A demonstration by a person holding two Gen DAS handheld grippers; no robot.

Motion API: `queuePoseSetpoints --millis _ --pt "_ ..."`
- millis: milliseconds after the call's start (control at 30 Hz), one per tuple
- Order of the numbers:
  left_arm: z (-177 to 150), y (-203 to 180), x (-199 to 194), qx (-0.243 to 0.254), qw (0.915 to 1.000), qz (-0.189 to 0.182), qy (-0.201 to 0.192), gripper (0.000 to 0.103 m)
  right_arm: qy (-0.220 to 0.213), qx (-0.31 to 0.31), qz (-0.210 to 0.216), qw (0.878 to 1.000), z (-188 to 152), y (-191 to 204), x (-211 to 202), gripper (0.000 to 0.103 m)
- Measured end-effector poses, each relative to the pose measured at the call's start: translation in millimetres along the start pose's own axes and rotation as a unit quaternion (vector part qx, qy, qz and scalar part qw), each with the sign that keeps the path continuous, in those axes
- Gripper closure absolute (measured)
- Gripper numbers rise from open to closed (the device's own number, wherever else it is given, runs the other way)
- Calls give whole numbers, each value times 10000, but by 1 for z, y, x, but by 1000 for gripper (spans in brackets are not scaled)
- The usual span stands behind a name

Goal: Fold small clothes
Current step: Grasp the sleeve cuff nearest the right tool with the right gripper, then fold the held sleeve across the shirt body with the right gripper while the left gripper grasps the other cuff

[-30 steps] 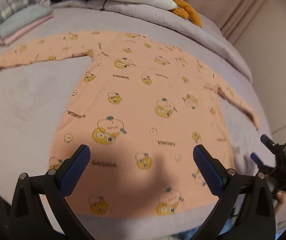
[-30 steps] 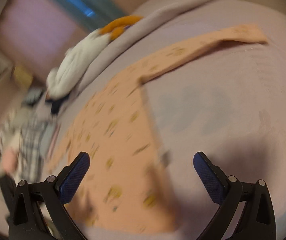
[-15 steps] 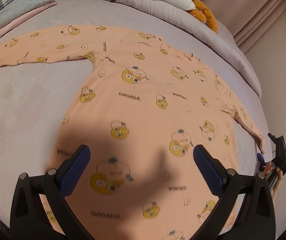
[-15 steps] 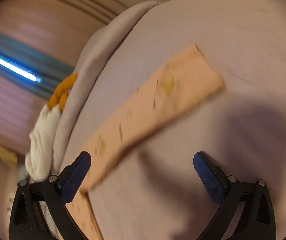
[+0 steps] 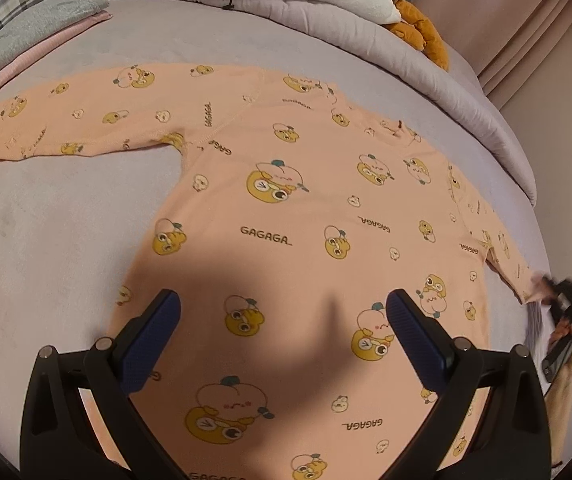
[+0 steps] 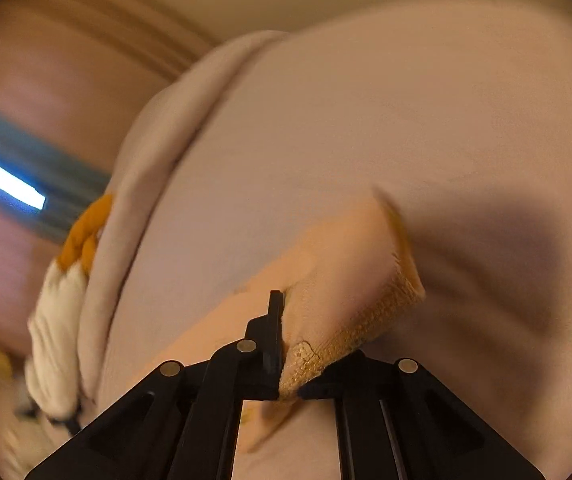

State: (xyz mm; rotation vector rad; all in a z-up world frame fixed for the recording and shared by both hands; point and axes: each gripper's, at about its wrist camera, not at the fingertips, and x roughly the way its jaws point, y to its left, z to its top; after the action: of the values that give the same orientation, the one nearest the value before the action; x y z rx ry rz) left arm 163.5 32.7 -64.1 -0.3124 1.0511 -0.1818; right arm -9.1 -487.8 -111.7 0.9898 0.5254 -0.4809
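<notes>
One small long-sleeved shirt [image 5: 286, 216] lies flat on the pale lilac bed [image 5: 53, 232], spread with both sleeves out to the sides. Its fabric is peach-pink, printed all over with yellow cartoon chick faces, tiny white faces and the word GAGAGA in dark letters; stitched seams run where each sleeve meets the body, and a small neck opening shows at the far edge. The left gripper [image 5: 283, 316] hangs above the lower body of the shirt, its blue-padded jaws spread wide with nothing between them, and a dark shadow falls on the cloth under it. The right gripper [image 6: 286, 344] has its jaws closed on the cuff [image 6: 350, 280] of the shirt's right sleeve, the ribbed end bunched and lifted slightly off the bed; that view is blurred. Along the far side of the bed sit a rolled lilac duvet [image 5: 366, 40], a white and orange plush toy [image 5: 406, 20], and a folded pile of clothes [image 5: 33, 44] at the left corner.
</notes>
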Motion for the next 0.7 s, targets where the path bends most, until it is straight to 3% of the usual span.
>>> queuePoseSetpoints --millis 200,400,567,700 --pt "0 19 -20 -31 9997 -92 -214 1 4 -1612 583 9852 -28 158 -34 98" --pt "1 59 -44 -257 9985 -123 -467 0 184 -2824 1215 9514 -102 313 -40 98" --pt "1 97 -53 -403 9980 11 -494 0 365 -4229 942 9005 -215 401 -2 98" --pt "4 126 -55 -651 9965 69 -514 0 595 -5227 581 8485 -307 425 37 98"
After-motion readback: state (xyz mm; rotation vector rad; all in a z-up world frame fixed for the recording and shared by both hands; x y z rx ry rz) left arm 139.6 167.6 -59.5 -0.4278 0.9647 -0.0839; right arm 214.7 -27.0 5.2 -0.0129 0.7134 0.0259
